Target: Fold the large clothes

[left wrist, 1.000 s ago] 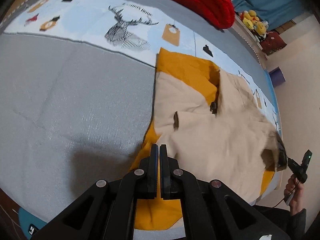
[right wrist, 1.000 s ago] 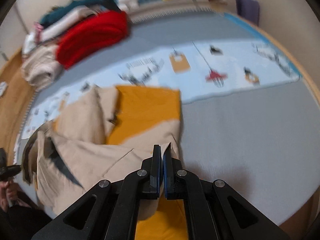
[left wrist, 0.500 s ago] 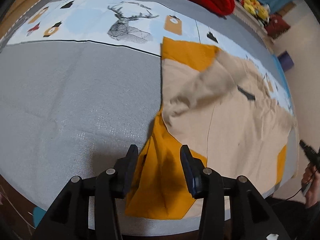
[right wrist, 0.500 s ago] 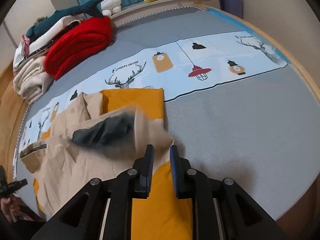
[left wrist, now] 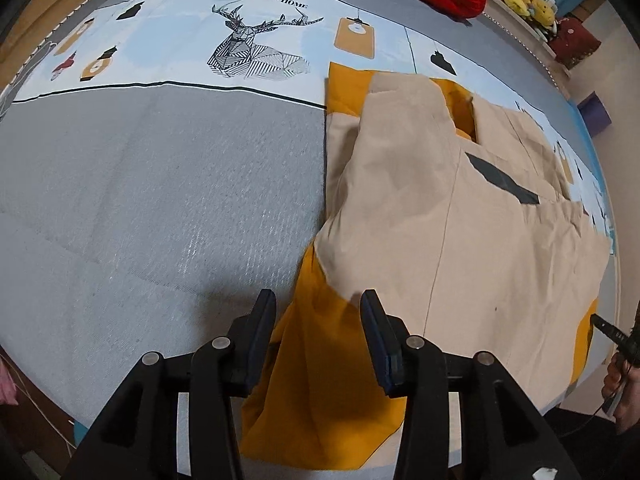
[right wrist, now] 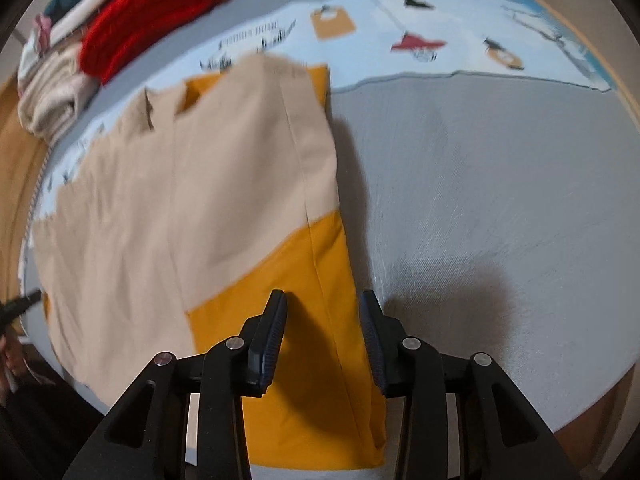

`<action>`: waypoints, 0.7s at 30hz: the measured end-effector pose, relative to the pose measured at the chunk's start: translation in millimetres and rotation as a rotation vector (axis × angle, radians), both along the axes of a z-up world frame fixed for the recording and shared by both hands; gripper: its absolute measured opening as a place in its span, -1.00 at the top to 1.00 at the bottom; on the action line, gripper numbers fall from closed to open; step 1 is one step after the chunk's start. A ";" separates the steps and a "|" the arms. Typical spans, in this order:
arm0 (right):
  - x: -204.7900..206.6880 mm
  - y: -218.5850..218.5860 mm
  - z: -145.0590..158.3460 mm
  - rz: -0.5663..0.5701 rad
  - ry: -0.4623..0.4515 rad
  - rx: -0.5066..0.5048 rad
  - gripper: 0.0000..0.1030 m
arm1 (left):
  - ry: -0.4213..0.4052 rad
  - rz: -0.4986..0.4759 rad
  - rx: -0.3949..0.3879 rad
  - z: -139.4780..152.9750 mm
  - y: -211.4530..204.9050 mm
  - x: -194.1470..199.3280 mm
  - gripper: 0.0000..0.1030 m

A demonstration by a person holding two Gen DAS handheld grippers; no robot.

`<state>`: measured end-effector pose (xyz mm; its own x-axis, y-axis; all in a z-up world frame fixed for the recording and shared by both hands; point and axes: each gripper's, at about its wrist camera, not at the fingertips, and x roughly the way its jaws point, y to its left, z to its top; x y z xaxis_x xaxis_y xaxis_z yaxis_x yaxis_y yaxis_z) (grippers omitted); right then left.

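Left claw [left wrist: 318, 322]: I've let go; a second ago it was pinched flat, now its jaws stand apart over the mustard hem, gripping nothing.
Right claw [right wrist: 323, 326]: clenched a second ago, now its jaws are opening, mustard cloth below them but not pinched.
Garment [left wrist: 460, 216]: the beige-and-mustard piece lies on the bed [left wrist: 160, 200]; it hung bunched from my claws before, now it lies spread flatter, one sleeve folded across the top.
Red knit [right wrist: 152, 12]: same spot at the bed's far edge.
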<state>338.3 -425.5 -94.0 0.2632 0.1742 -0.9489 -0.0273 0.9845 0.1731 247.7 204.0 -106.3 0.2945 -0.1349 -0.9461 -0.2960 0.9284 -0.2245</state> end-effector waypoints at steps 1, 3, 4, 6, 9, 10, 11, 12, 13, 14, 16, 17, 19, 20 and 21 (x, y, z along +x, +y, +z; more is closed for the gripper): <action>1.2 2.0 -2.0 0.007 -0.001 -0.003 0.24 | -0.001 0.003 0.002 -0.1 -0.6 2.0 0.22; 2.9 6.4 -4.6 0.022 -0.002 -0.022 0.24 | -0.004 0.005 0.004 0.2 -2.7 6.2 0.22; 3.9 9.1 -4.2 0.030 -0.004 -0.029 0.26 | -0.007 0.004 0.005 0.3 -4.1 8.7 0.22; 4.4 15.2 -1.8 0.056 -0.027 -0.041 0.51 | -0.011 -0.011 0.007 0.3 -8.8 13.0 0.22; 2.6 25.4 6.2 0.098 -0.069 -0.070 0.84 | -0.015 -0.047 0.048 0.0 -17.9 18.7 0.32; 2.4 27.5 11.6 0.106 -0.087 -0.072 0.89 | -0.018 -0.064 0.068 -0.2 -21.2 20.5 0.42; 0.4 30.3 19.5 0.115 -0.122 -0.071 0.90 | -0.015 -0.079 0.085 -1.2 -23.5 22.2 0.75; -0.3 32.0 27.1 0.116 -0.150 -0.065 0.91 | -0.012 -0.087 0.098 -1.9 -24.4 23.0 0.86; -1.3 31.9 34.5 0.109 -0.180 -0.057 0.92 | -0.020 -0.092 0.119 -0.3 -24.5 23.8 0.90; -1.4 31.0 41.7 0.095 -0.208 -0.046 0.92 | -0.051 -0.080 0.151 6.4 -22.2 24.0 0.95; 0.3 29.1 53.5 0.058 -0.254 -0.022 0.92 | -0.133 -0.029 0.206 23.0 -13.9 22.3 0.96; 1.8 27.9 59.2 0.036 -0.284 -0.022 0.93 | -0.185 0.007 0.205 32.9 -7.5 21.0 0.96; 5.9 28.4 66.7 0.004 -0.328 -0.020 0.93 | -0.241 0.044 0.203 42.5 -1.8 20.2 0.96; 9.1 29.1 71.2 -0.012 -0.354 -0.014 0.93 | -0.255 0.050 0.225 45.2 -2.9 21.5 0.96; 12.1 31.4 74.9 -0.026 -0.379 -0.021 0.93 | -0.261 0.049 0.240 46.2 -3.8 23.0 0.96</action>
<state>350.4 -394.1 -19.1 0.6006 0.1447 -0.7864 -0.0605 0.9889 0.1358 270.7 200.2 -60.0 0.5306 0.1020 -0.8414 -0.3028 0.9501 -0.0758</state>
